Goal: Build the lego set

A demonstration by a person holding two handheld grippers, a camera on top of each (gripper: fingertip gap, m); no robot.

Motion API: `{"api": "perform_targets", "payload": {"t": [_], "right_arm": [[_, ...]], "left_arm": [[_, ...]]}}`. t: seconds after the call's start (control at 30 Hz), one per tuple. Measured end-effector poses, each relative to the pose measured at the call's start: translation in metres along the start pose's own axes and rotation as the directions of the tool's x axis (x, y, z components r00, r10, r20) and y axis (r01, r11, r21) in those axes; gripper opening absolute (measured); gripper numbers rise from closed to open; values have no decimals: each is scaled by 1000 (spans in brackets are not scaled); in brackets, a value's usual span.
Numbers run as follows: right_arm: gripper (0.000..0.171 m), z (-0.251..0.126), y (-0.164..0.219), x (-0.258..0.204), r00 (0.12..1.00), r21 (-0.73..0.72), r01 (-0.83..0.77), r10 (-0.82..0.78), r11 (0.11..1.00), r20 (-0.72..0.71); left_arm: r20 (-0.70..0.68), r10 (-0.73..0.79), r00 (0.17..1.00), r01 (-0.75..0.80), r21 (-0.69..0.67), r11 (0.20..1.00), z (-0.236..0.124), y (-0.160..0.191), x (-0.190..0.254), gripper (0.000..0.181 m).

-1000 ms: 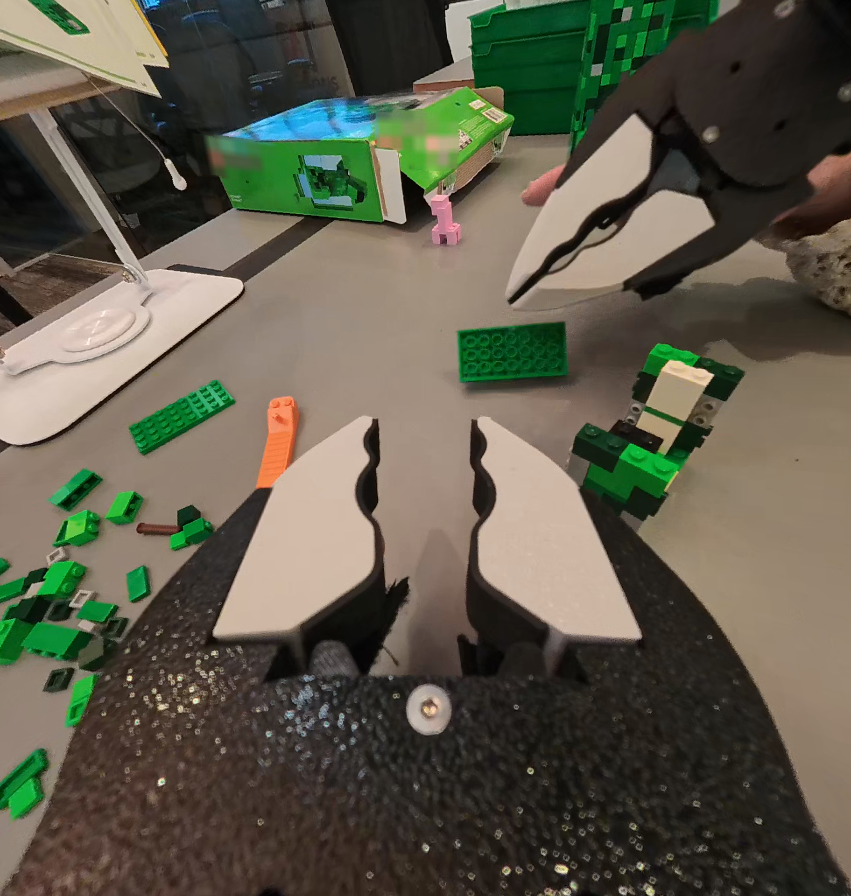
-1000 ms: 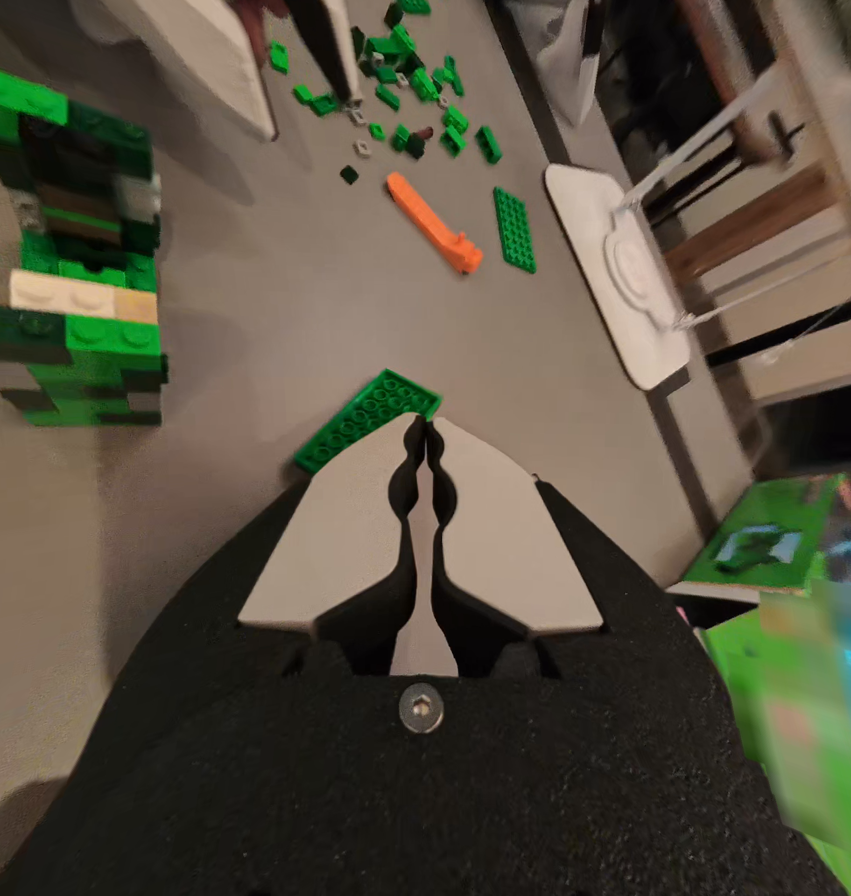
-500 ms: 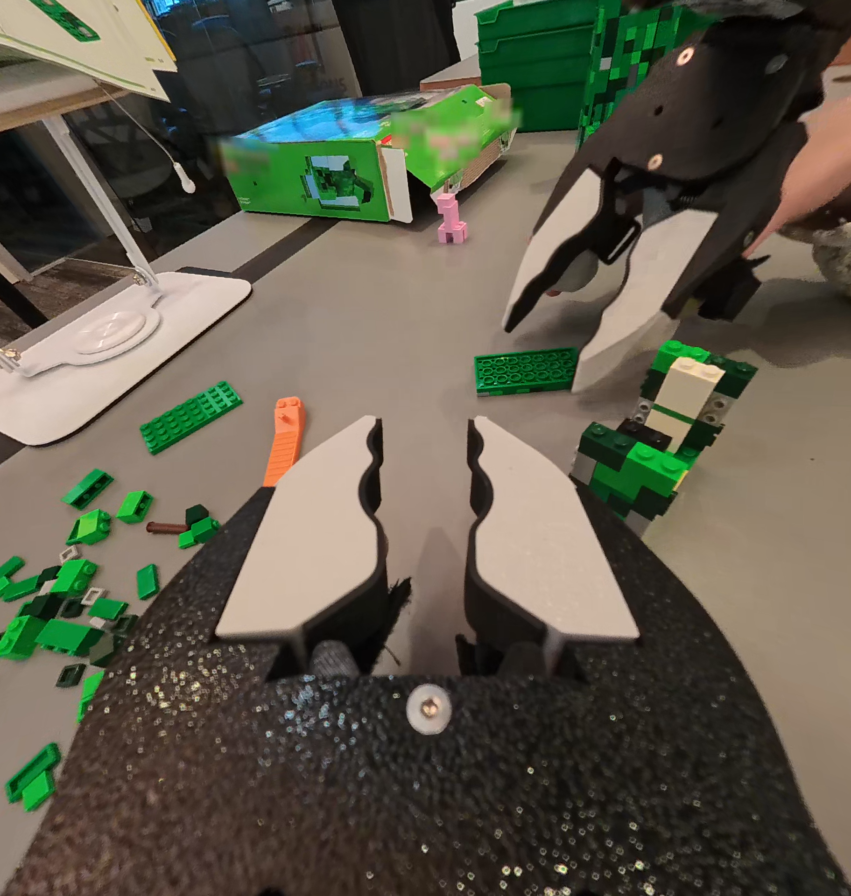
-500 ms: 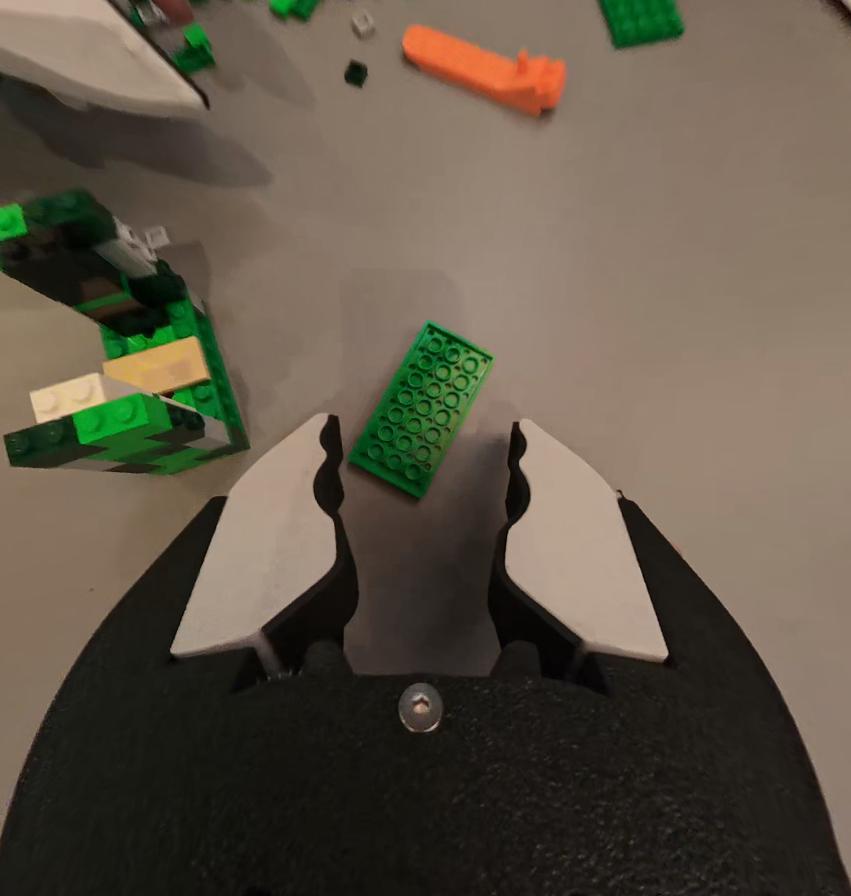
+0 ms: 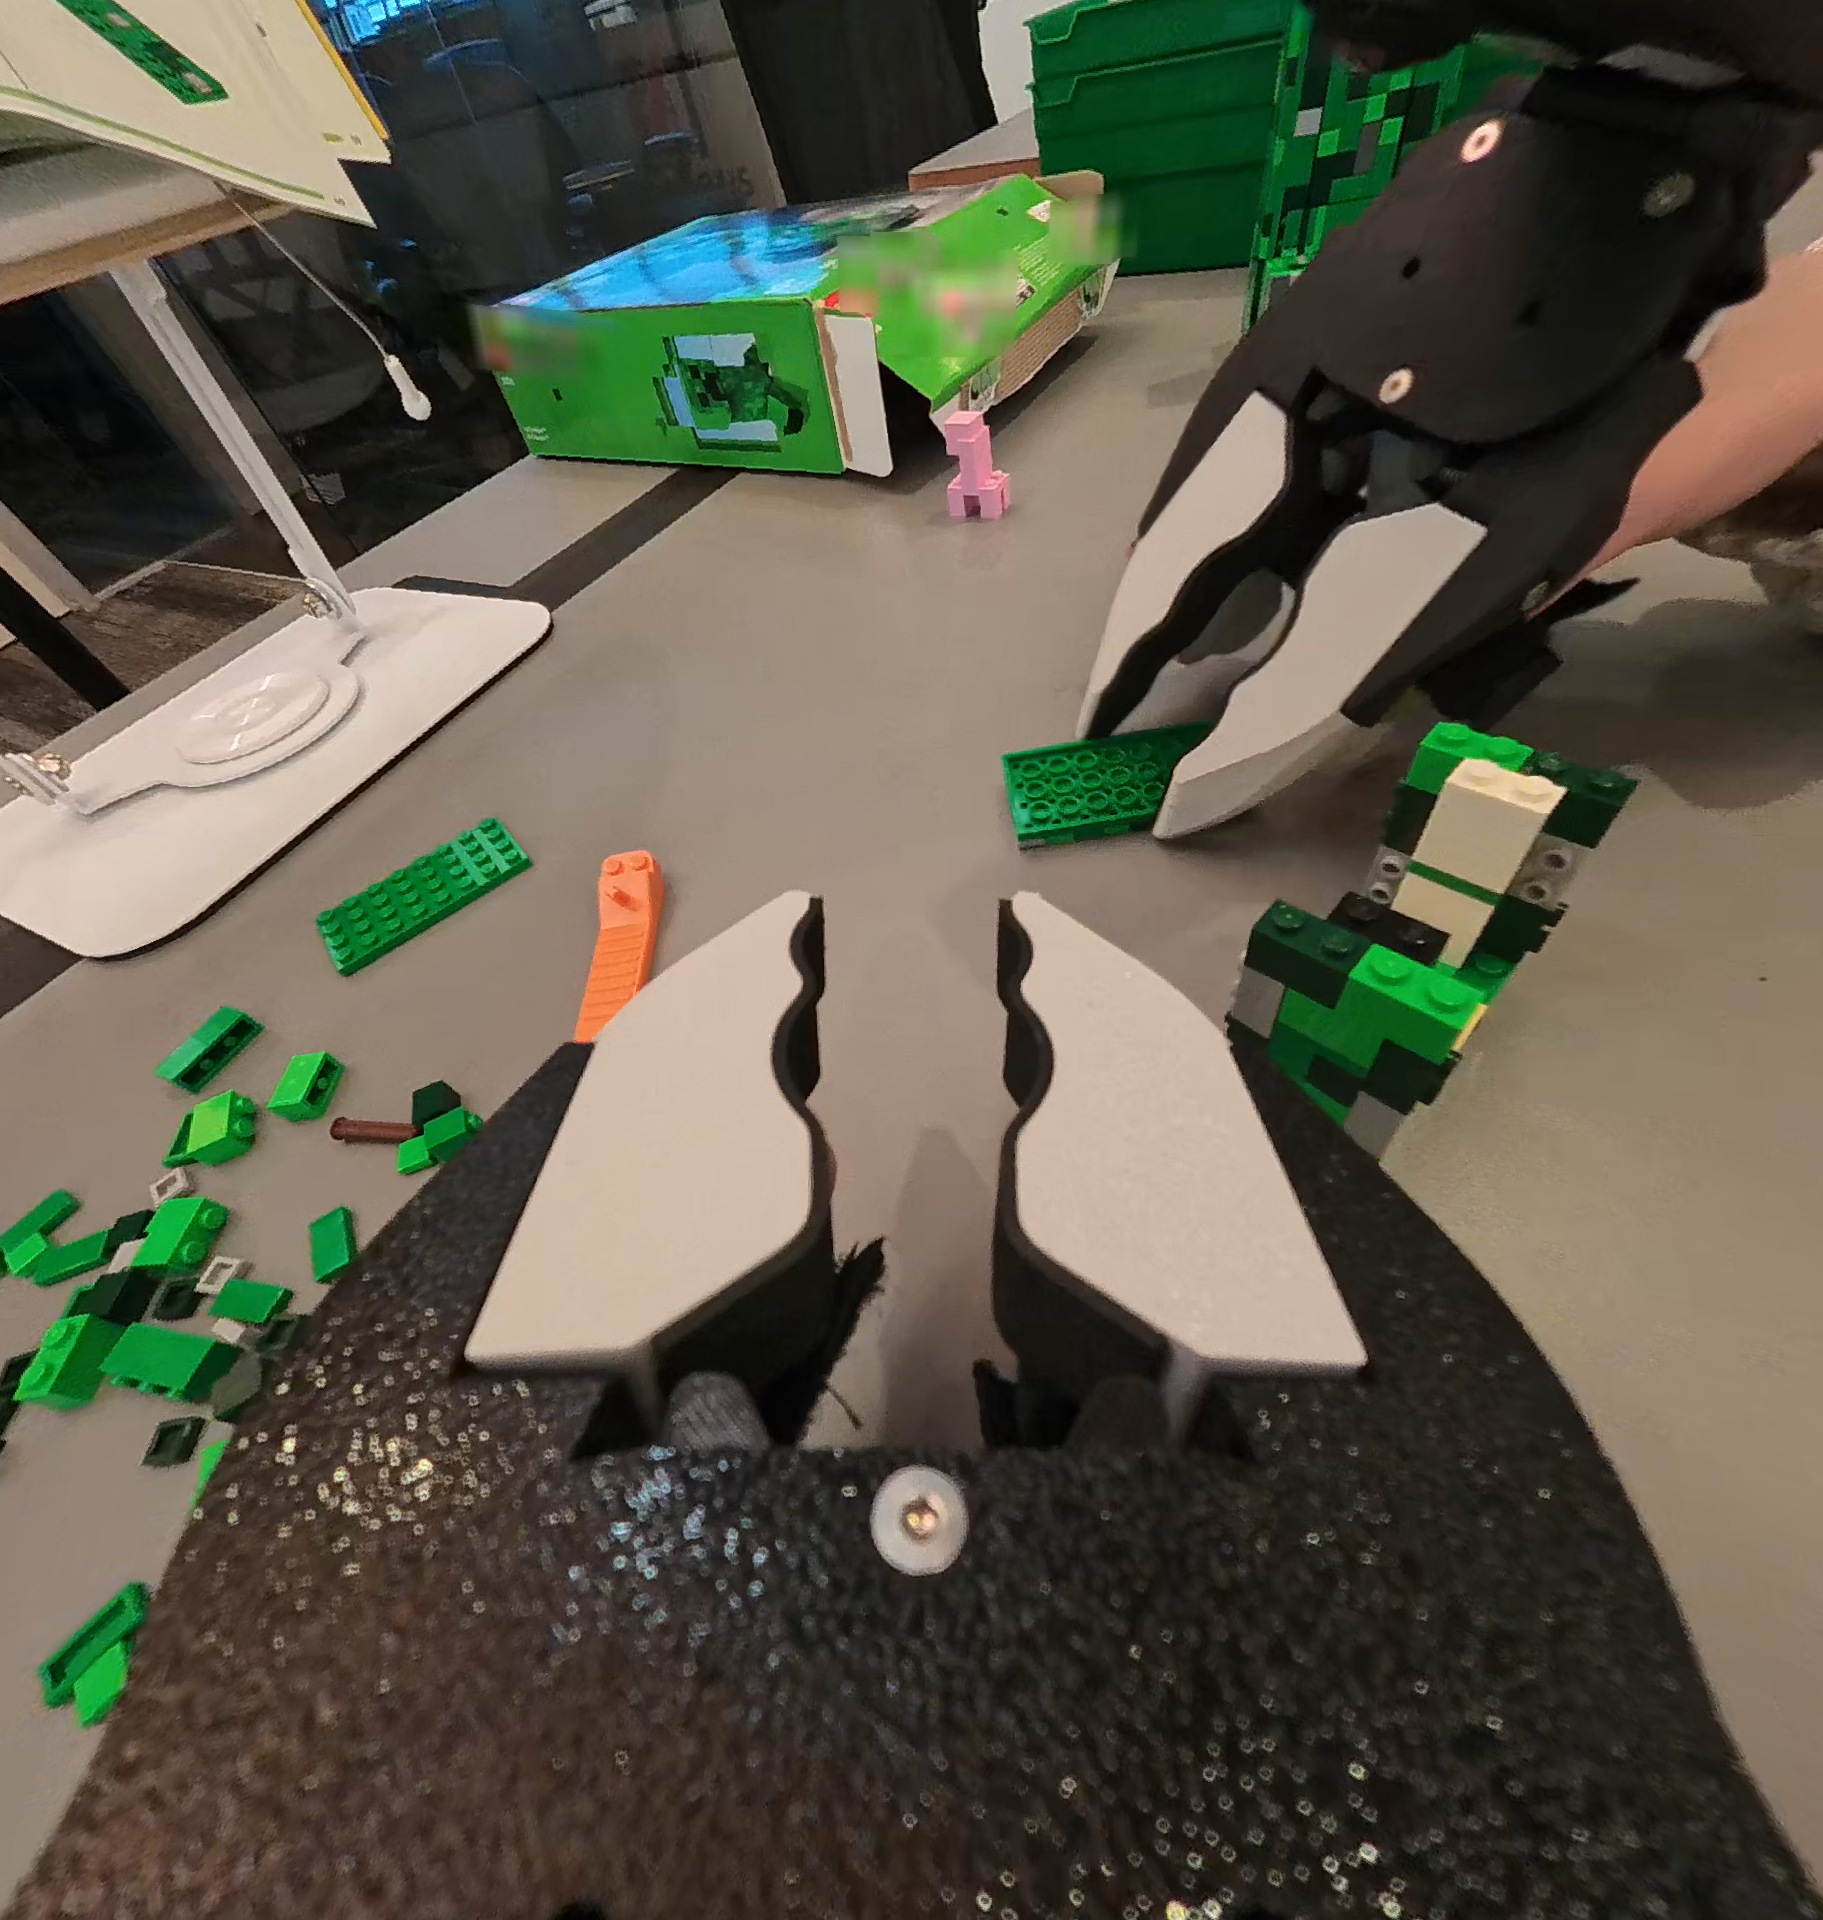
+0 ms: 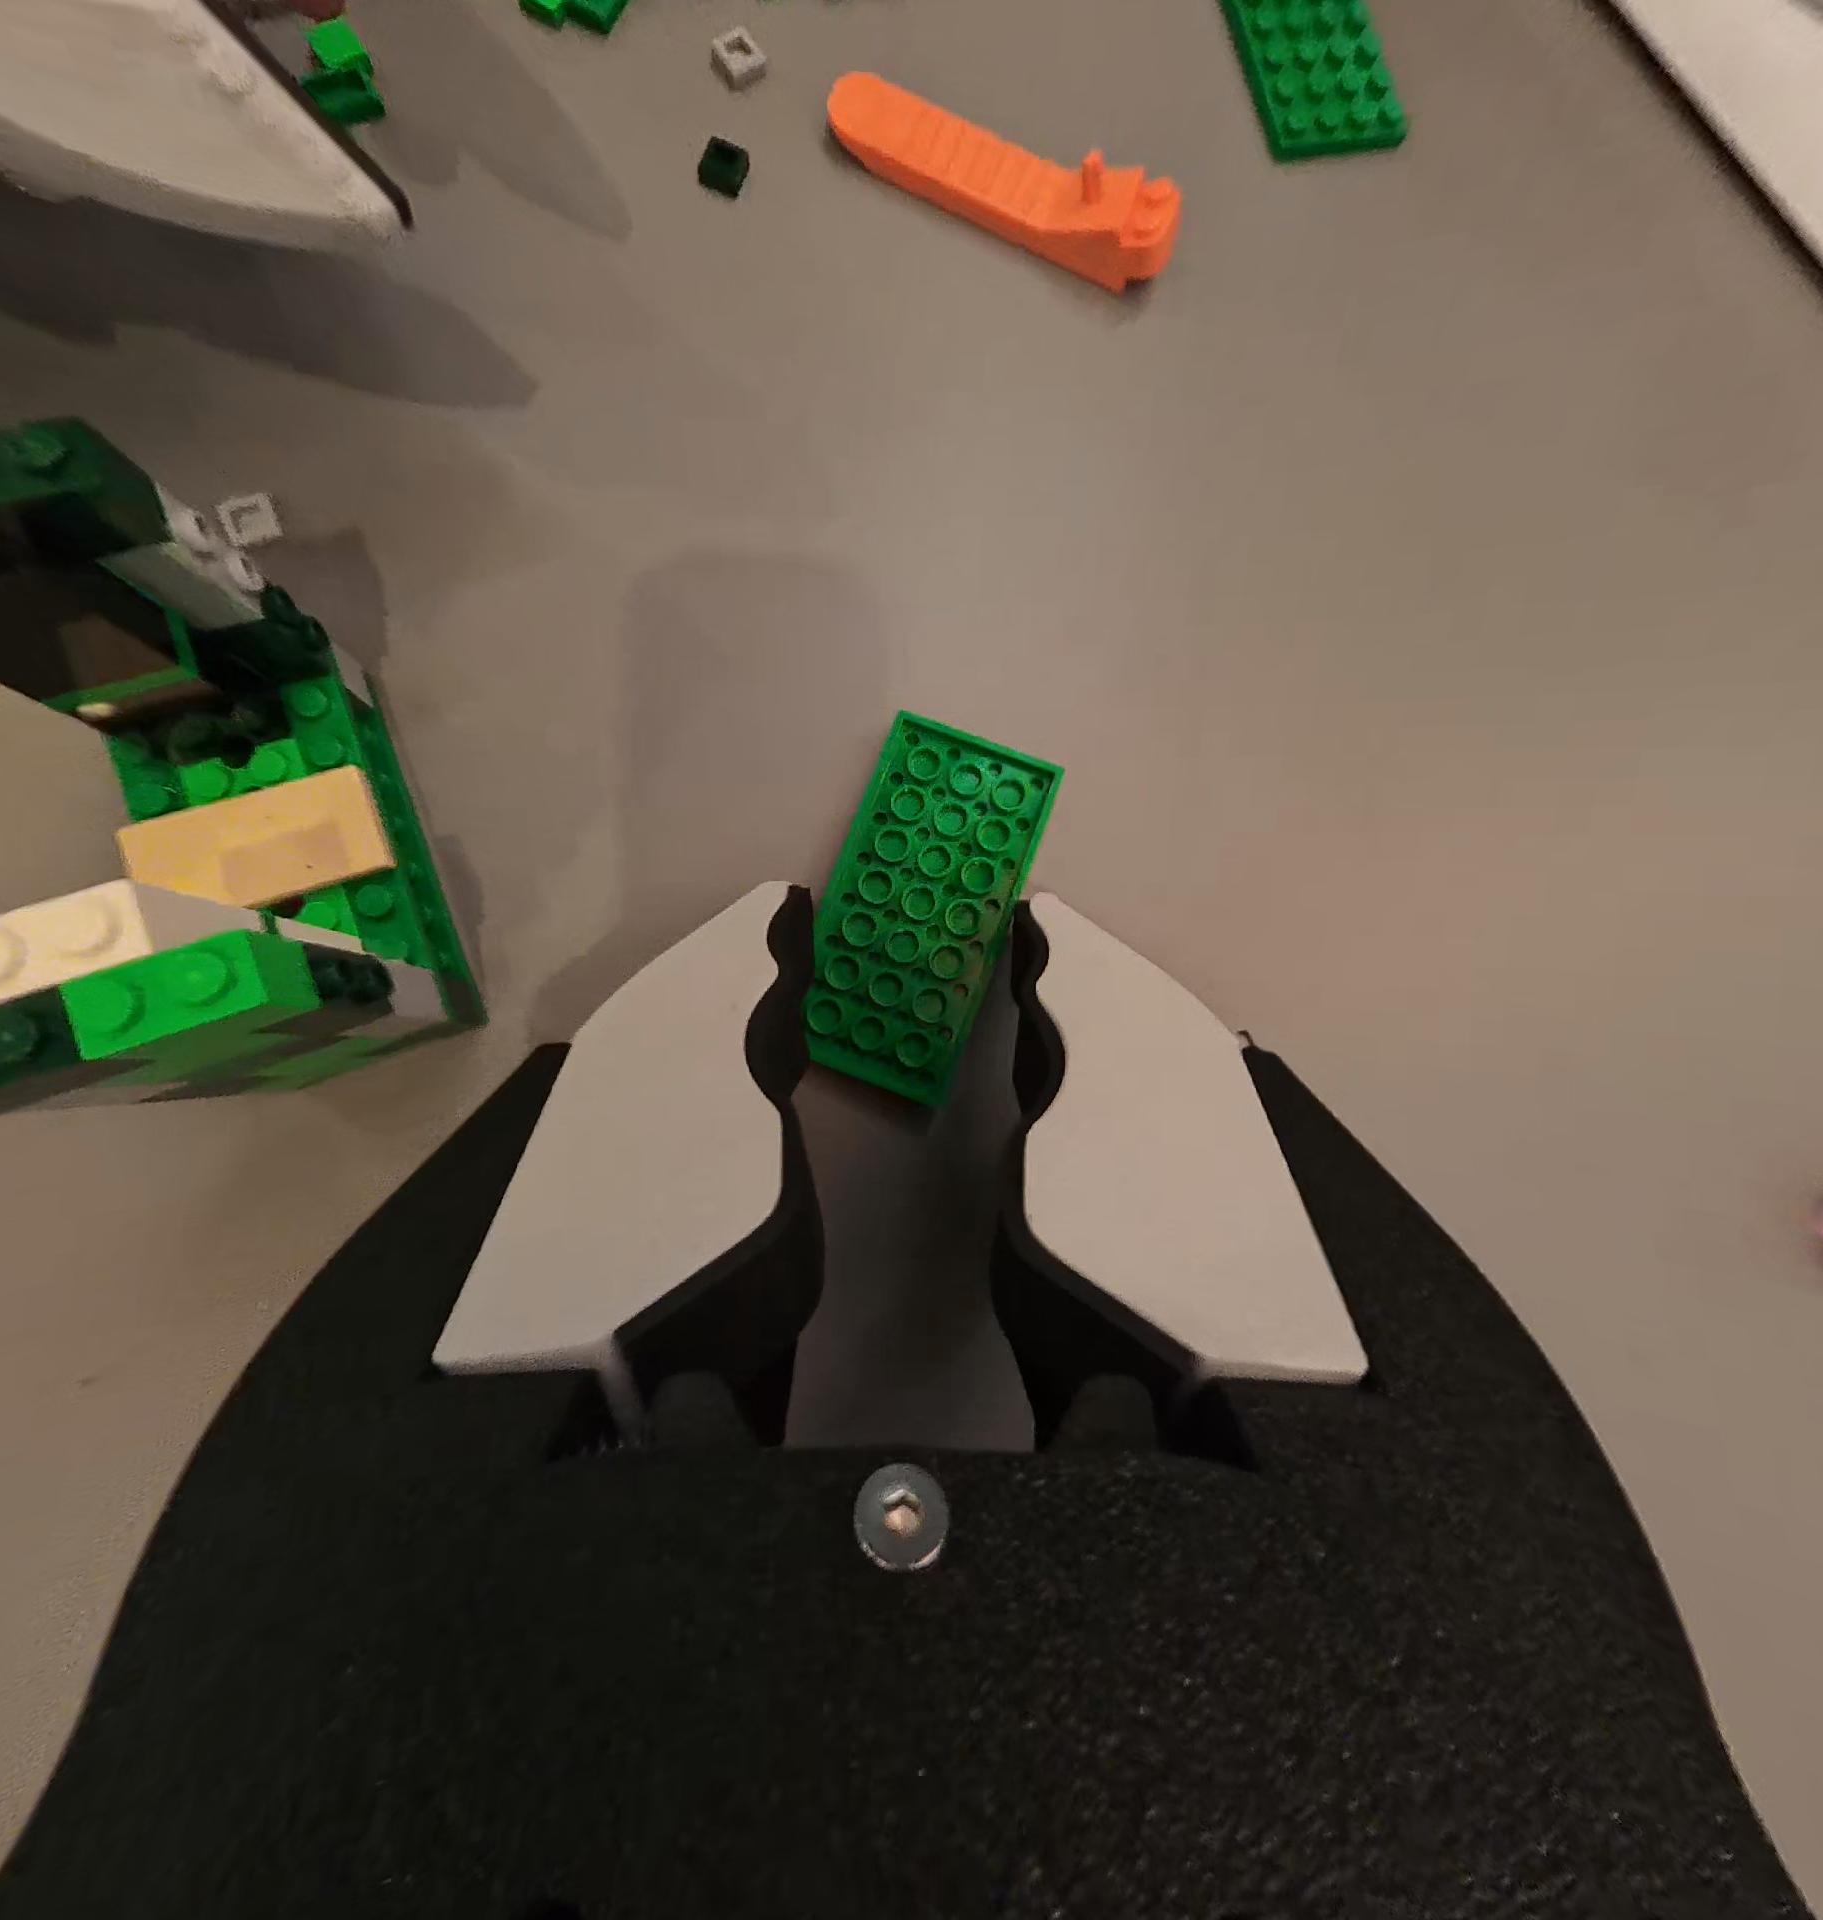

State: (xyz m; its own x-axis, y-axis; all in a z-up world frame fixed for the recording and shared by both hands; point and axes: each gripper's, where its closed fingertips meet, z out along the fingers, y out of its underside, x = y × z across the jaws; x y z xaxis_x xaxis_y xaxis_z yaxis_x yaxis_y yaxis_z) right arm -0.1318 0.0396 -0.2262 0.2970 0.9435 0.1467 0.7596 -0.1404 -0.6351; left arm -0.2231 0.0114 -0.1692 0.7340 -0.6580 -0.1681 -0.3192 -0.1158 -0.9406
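Right tongs [image 6: 912, 914] straddle an upside-down green plate [image 6: 933, 904] at frame centre, fingers apart, just beside its long edges. Left tongs [image 5: 912, 914] hover open, empty. Half-built green model [image 6: 211, 831] sits at left; orange brick remover [image 6: 1006, 177] lies at top.

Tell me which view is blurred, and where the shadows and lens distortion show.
Right wrist view: soft motion blur on the partly built lego model and orange brick separator; a shadow lies beside the upside-down green plate. Left wrist view: sharp, wide-angle bending at the edges, mosaic patches on the lego box, right gripper shading the grey table.
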Motion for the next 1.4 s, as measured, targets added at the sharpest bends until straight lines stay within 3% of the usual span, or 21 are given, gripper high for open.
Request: {"api": "perform_targets", "payload": {"t": [0.03, 0.27, 0.67, 0.8, 0.97, 1.07, 1.1, 1.23, 1.3, 1.4], "right_arm": [[36, 0, -1, 3, 999, 6, 28, -28, 1000, -23], [36, -3, -6, 11, 947, 34, 289, -280, 957, -157], [36, -15, -23, 13, 924, 138, 349, -316, 927, -214], [36, -38, -45, 9, 876, 223, 445, -371, 867, -308], [36, -65, -72, -21, 779, 286, 607, -485, 742, -397], [36, -72, -81, -44, 727, 311, 678, -546, 666, -416], [36, -73, -83, -50, 708, 311, 700, -567, 643, -422], [29, -78, -87, -59, 630, 272, 768, -607, 580, -484], [31, -80, -86, -60, 620, 283, 778, -614, 561, -488], [37, -86, -84, -58, 717, 394, 697, -570, 599, -401]], "left_arm": [[1, 2, 1000, -2, 1, 1000, 0, 0, 0, 31], [9, 9, 1000, -9, 4, 1000, 0, -1, 0, 30], [18, 10, 1000, -10, 2, 1000, 2, -2, 1, 30], [-11, -69, 998, 69, 48, 996, 0, -17, 5, 33], [-129, -203, 971, 217, 98, 971, -1, -43, 23, 56], [-183, -217, 959, 238, 106, 965, 0, -51, 36, 58], [-193, -210, 959, 233, 106, 967, 0, -53, 40, 55], [-219, -122, 968, 159, 159, 974, -4, -63, 52, 9], [-154, -35, 987, 66, 199, 978, -6, -65, 48, 6], [-103, 59, 993, -27, 285, 958, -14, -73, 44, 6]]}}
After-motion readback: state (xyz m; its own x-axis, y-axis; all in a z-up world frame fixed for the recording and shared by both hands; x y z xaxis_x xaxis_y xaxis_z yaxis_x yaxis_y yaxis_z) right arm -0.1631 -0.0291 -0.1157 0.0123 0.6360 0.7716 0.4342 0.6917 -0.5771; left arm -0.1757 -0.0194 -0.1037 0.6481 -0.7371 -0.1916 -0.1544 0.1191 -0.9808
